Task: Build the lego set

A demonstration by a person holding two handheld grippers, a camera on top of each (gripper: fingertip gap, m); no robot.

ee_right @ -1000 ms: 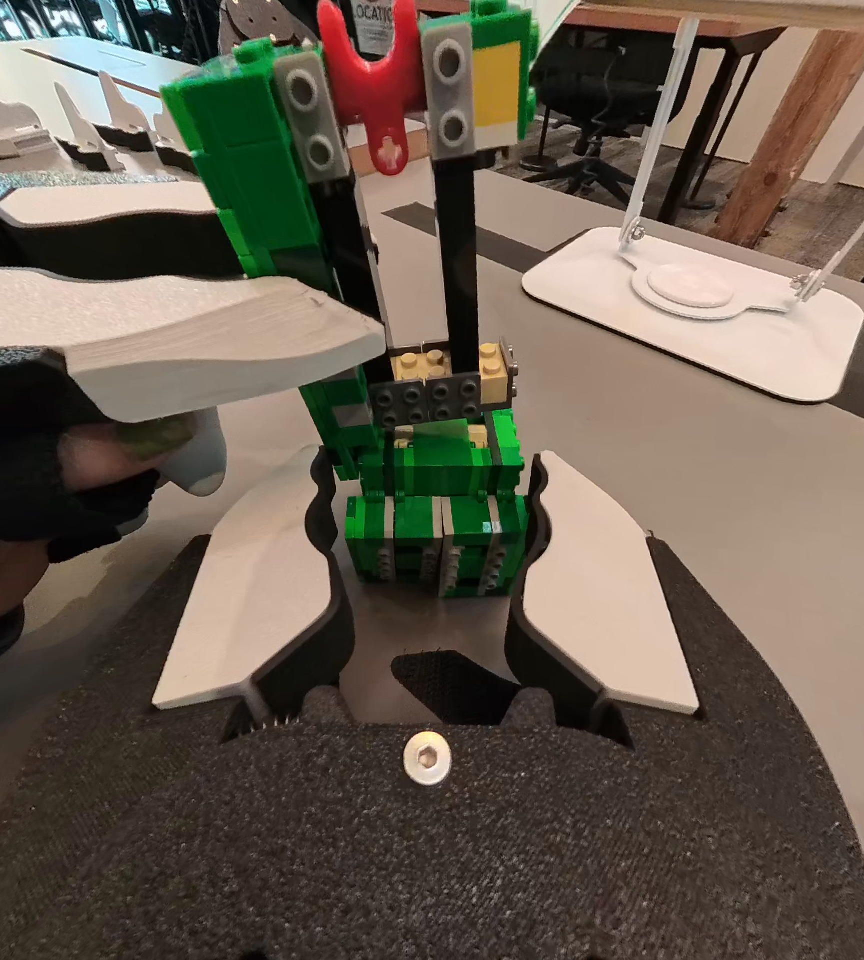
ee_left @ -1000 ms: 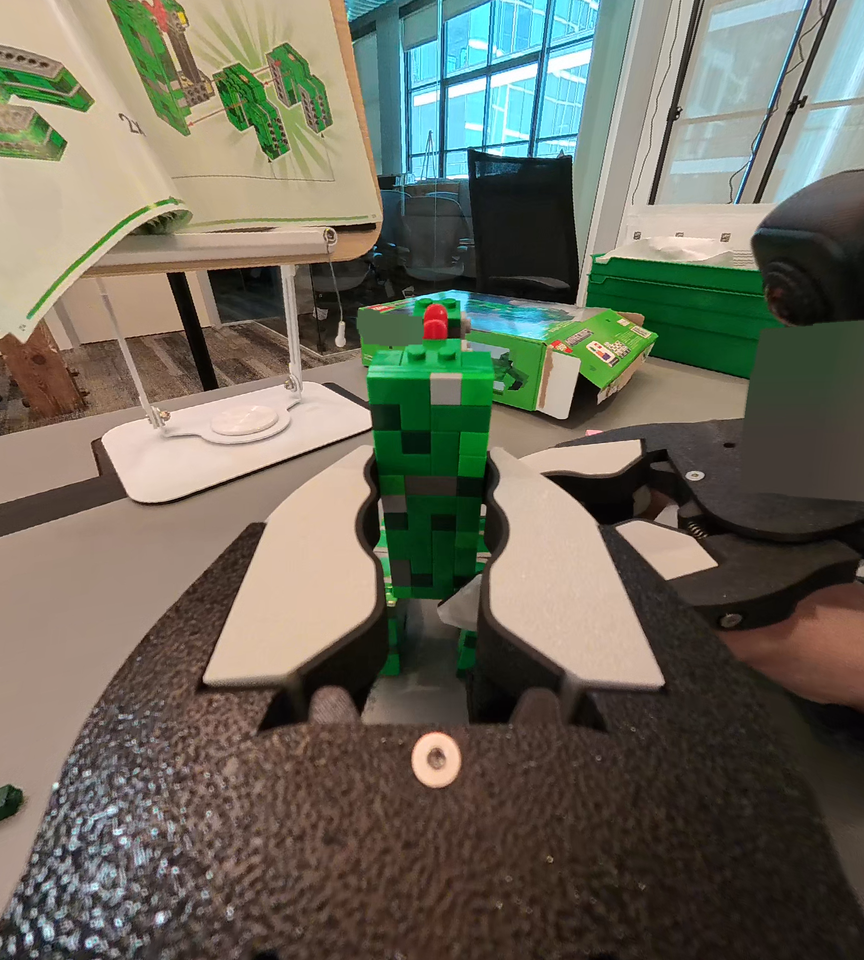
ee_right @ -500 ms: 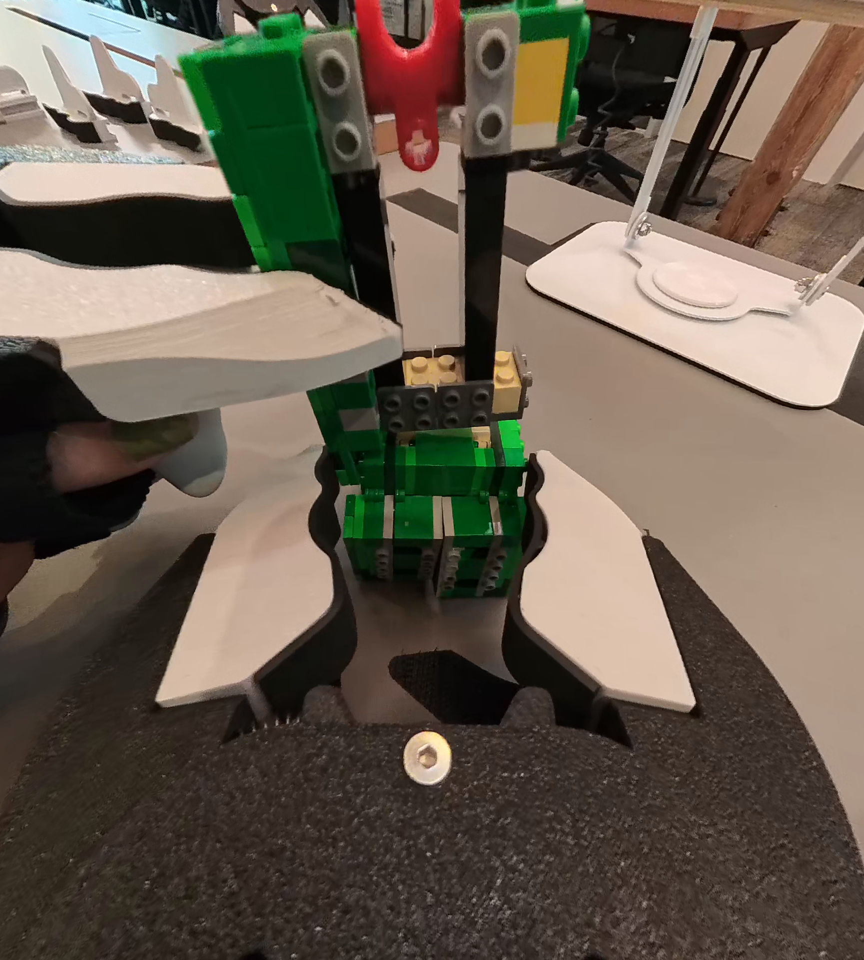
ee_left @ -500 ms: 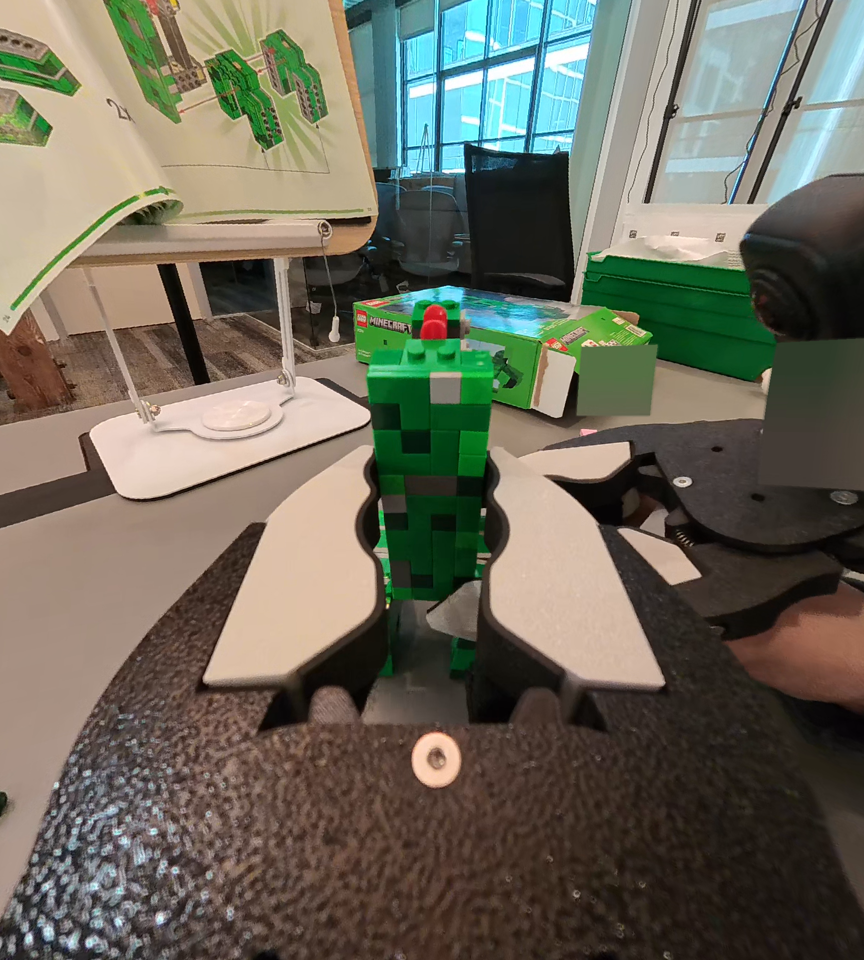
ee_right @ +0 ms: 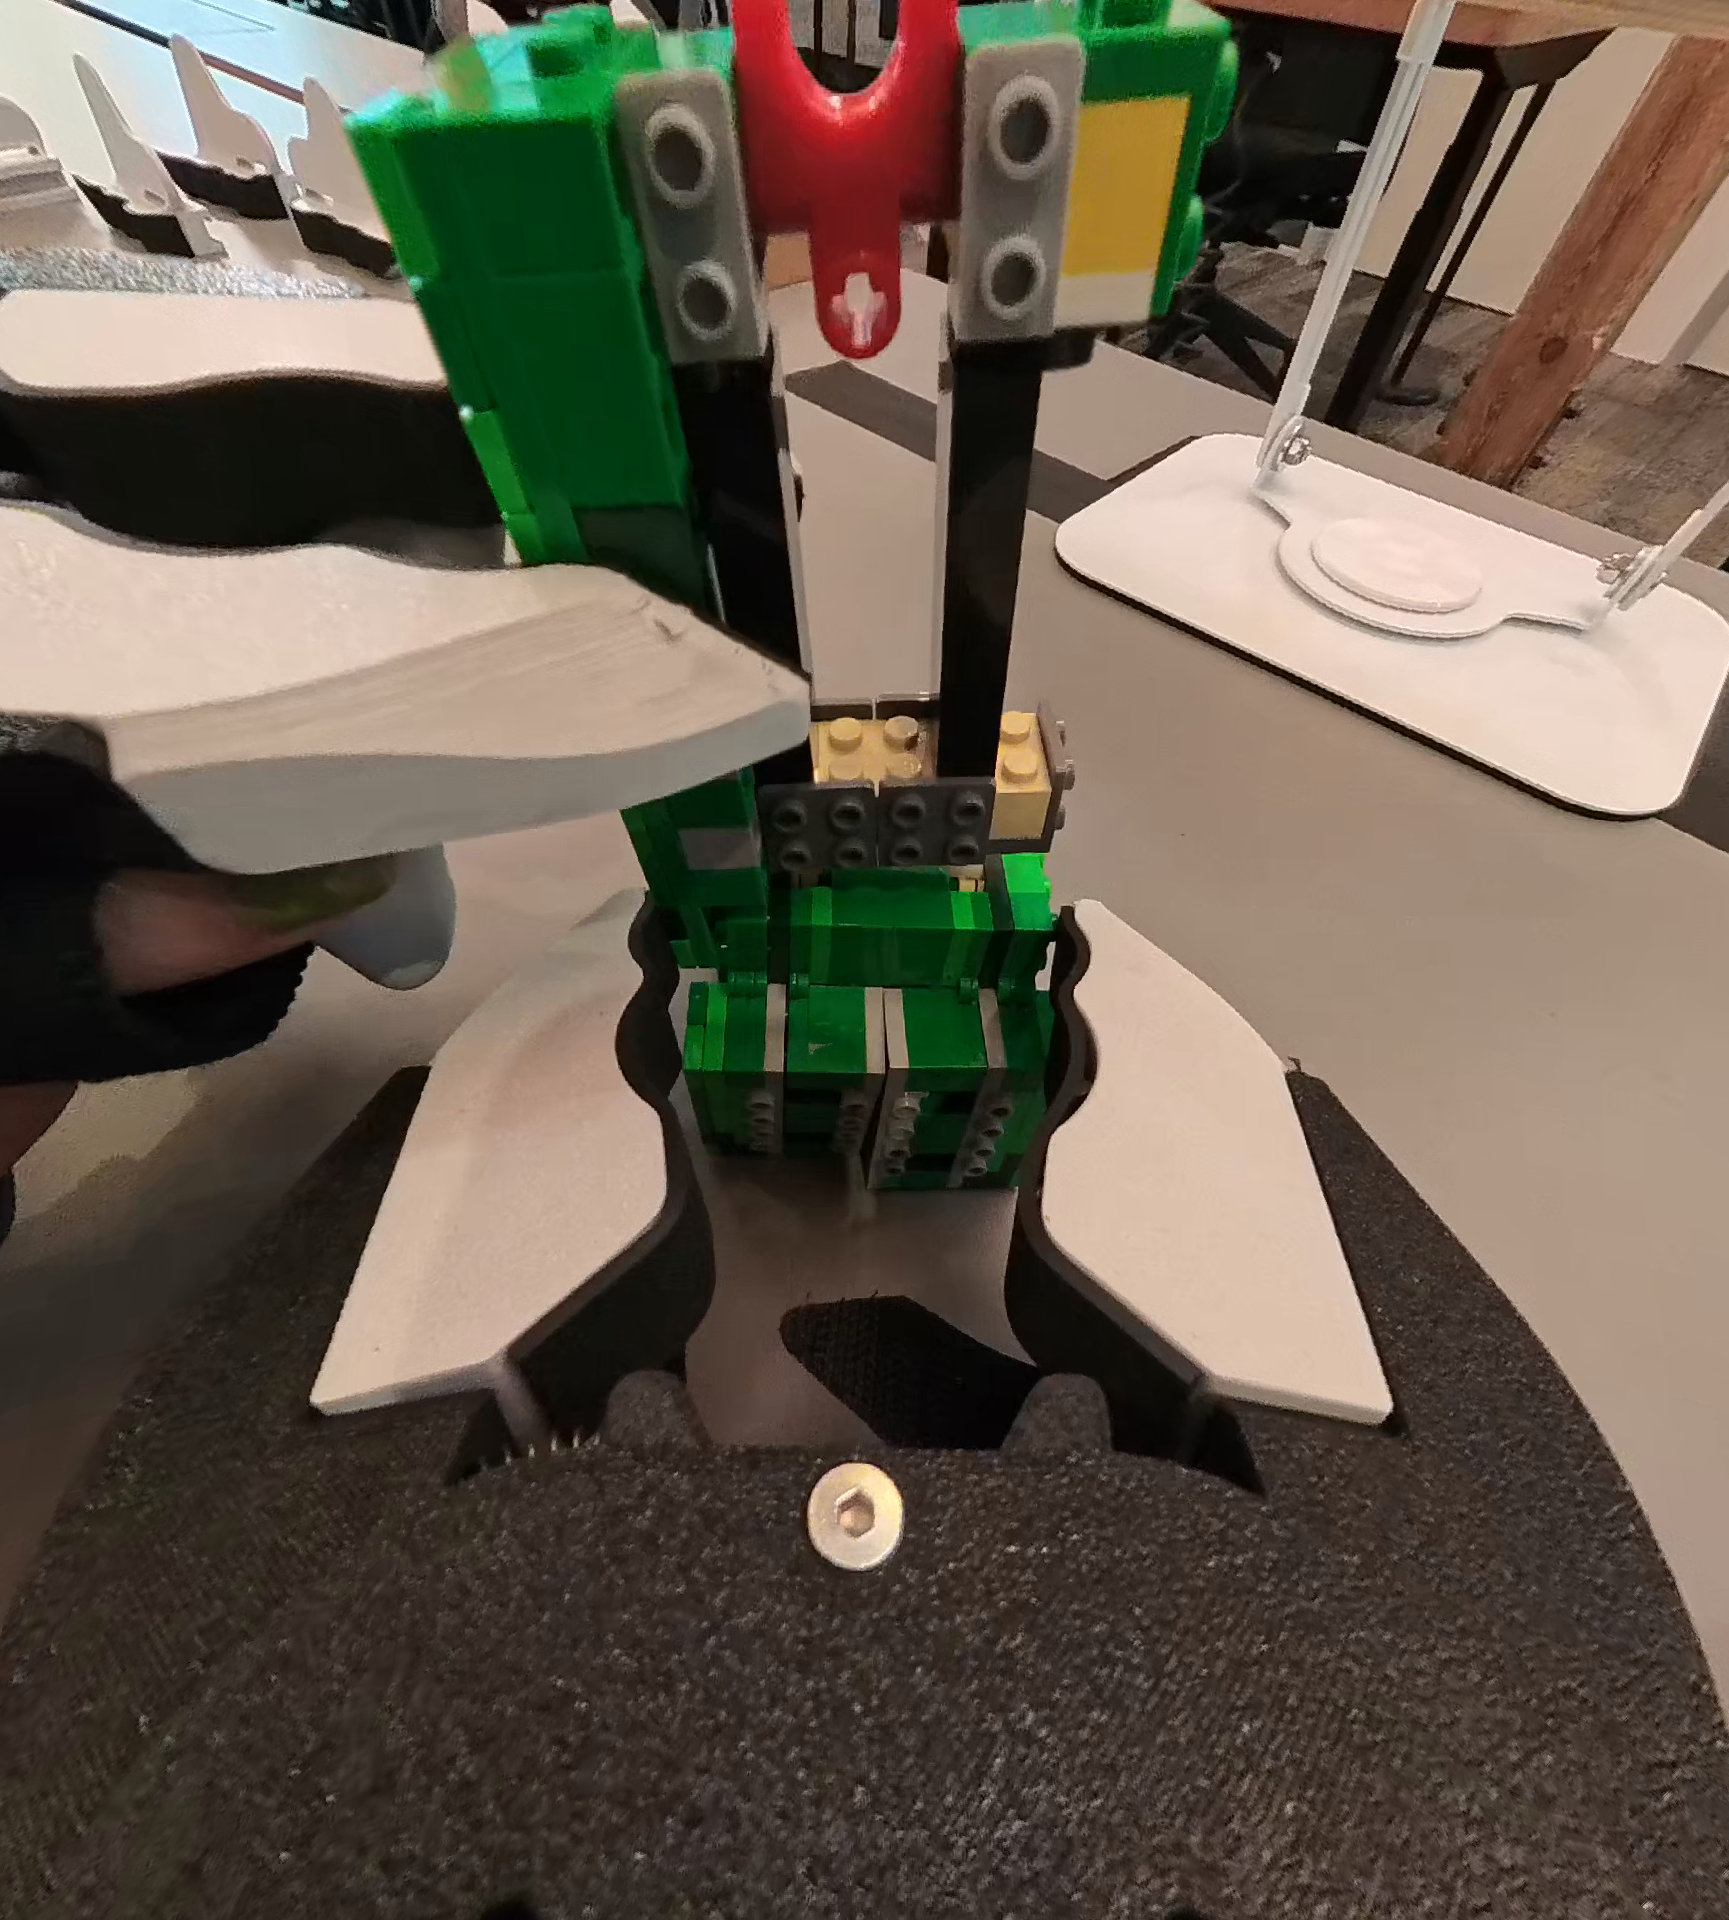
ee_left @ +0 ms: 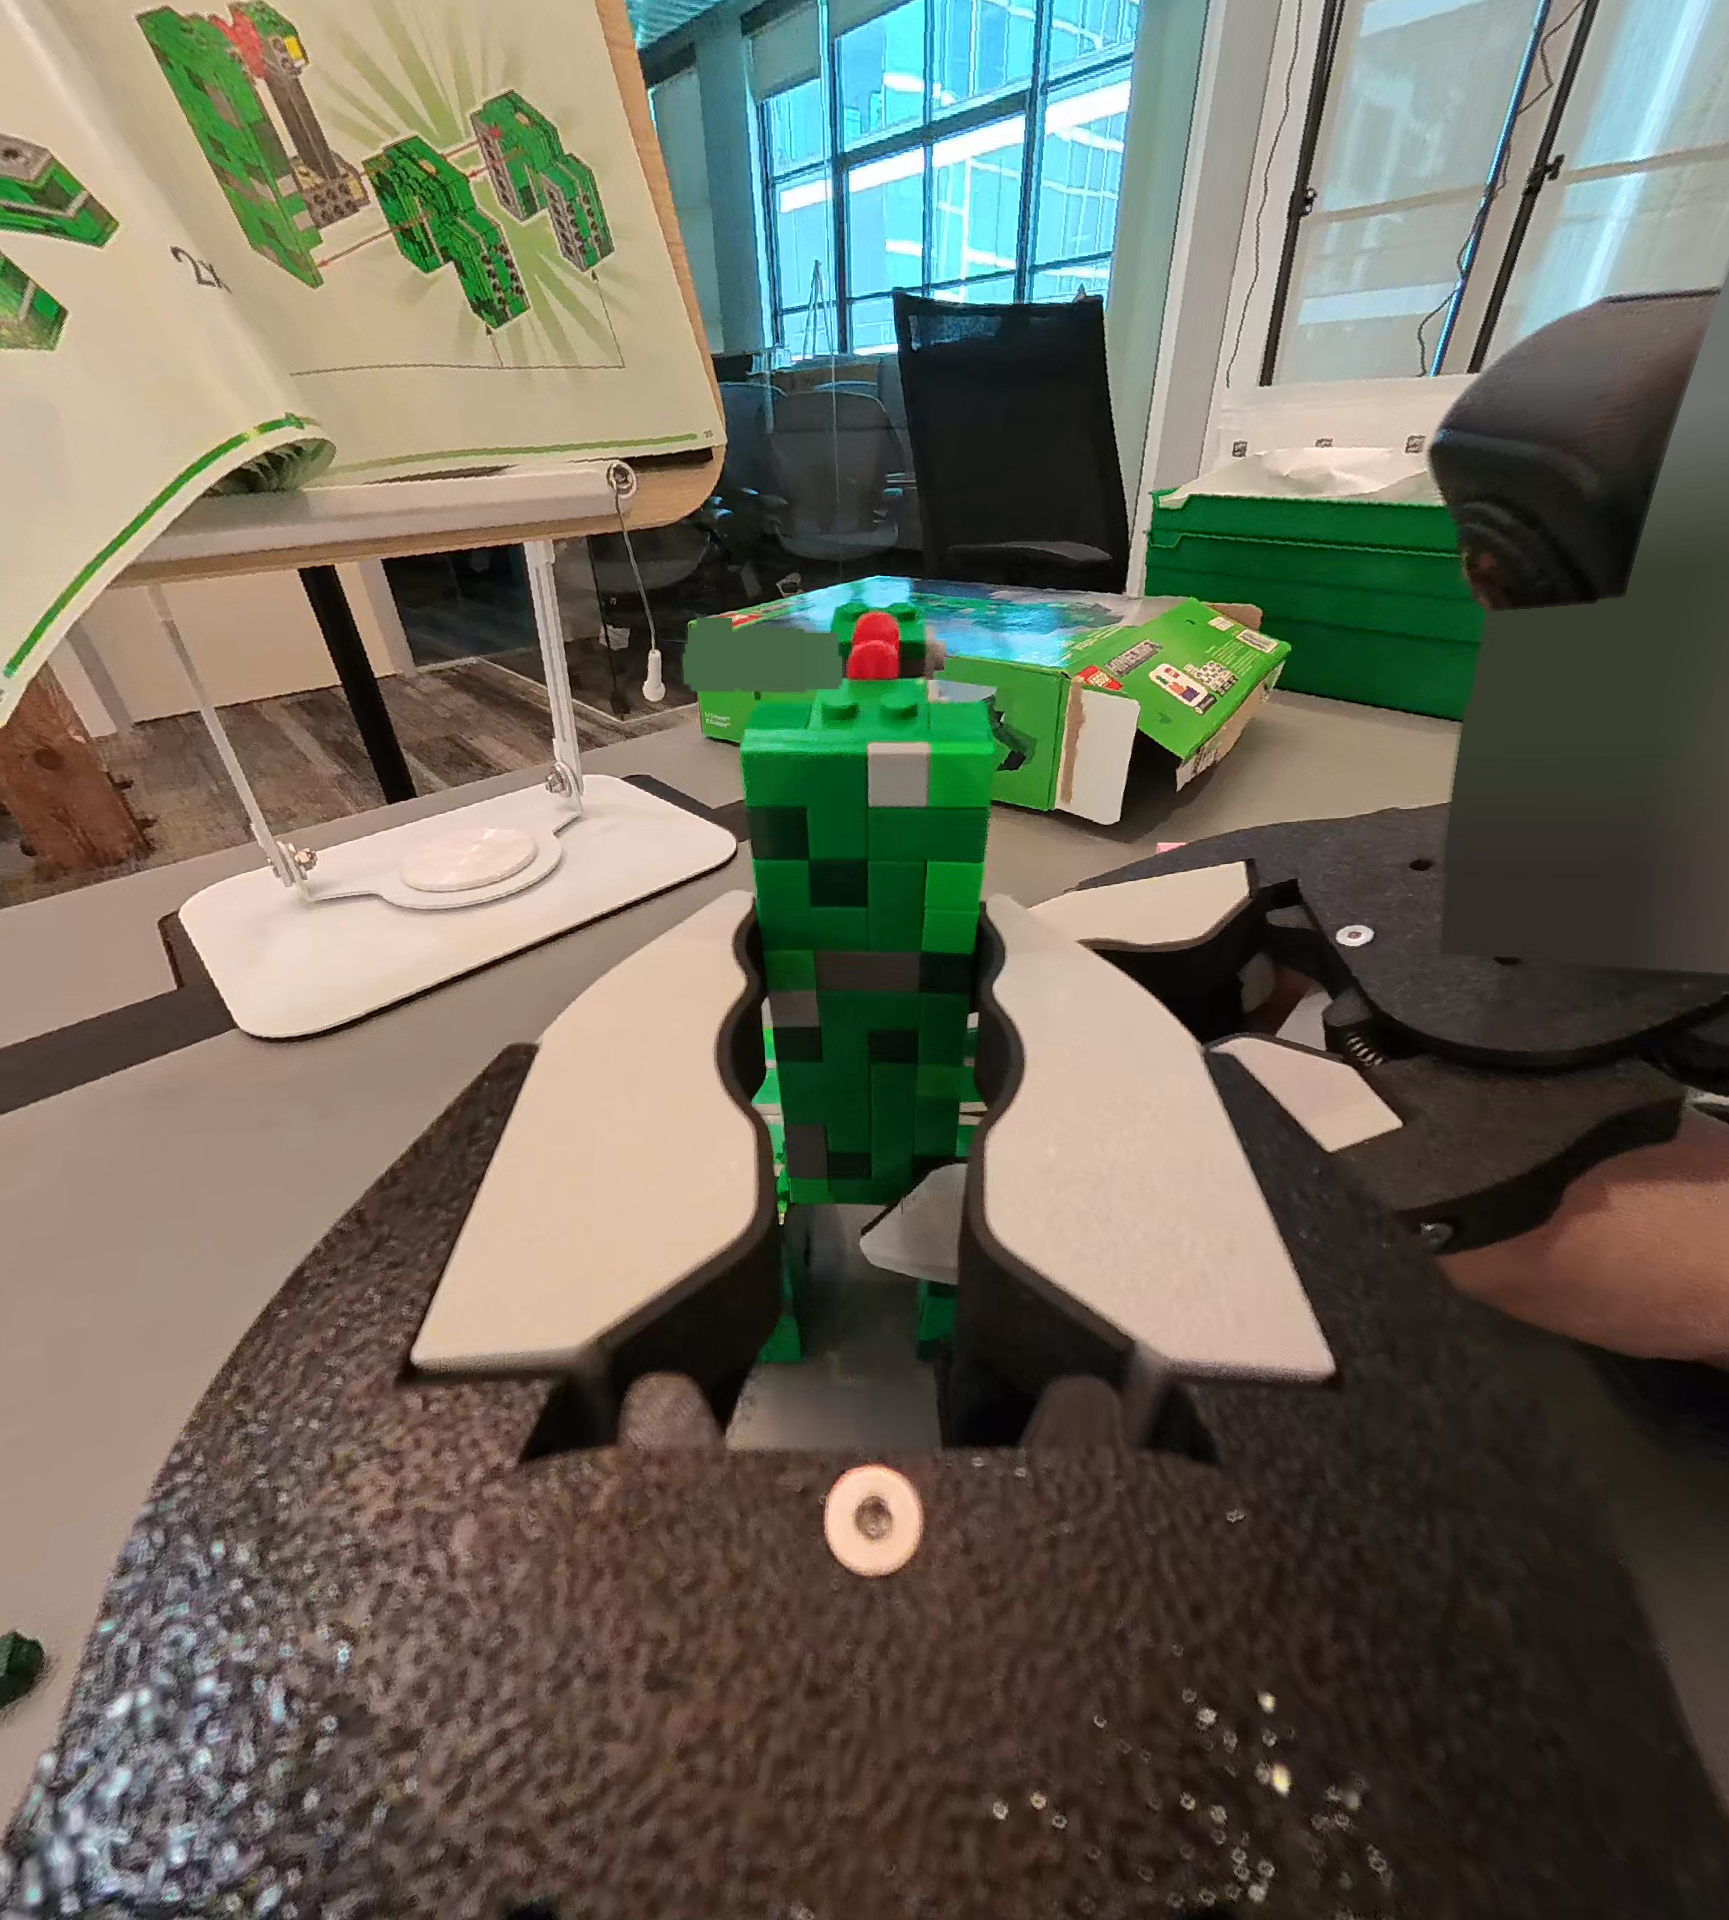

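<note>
Clamping my left tool (ee_left: 870, 1049) on the green lego figure's (ee_left: 870, 935) tiled midsection, my right tool (ee_right: 865, 1049) grasps its feet on the desk (ee_right: 1359, 987). Light and stiff, it may split at seams, so I hold low.

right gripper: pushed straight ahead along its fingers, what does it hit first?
The right gripper already clamps the stubby green brick feet of the tall green brick figure; farther on, likely the white flat stand base, depth unclear.
</note>
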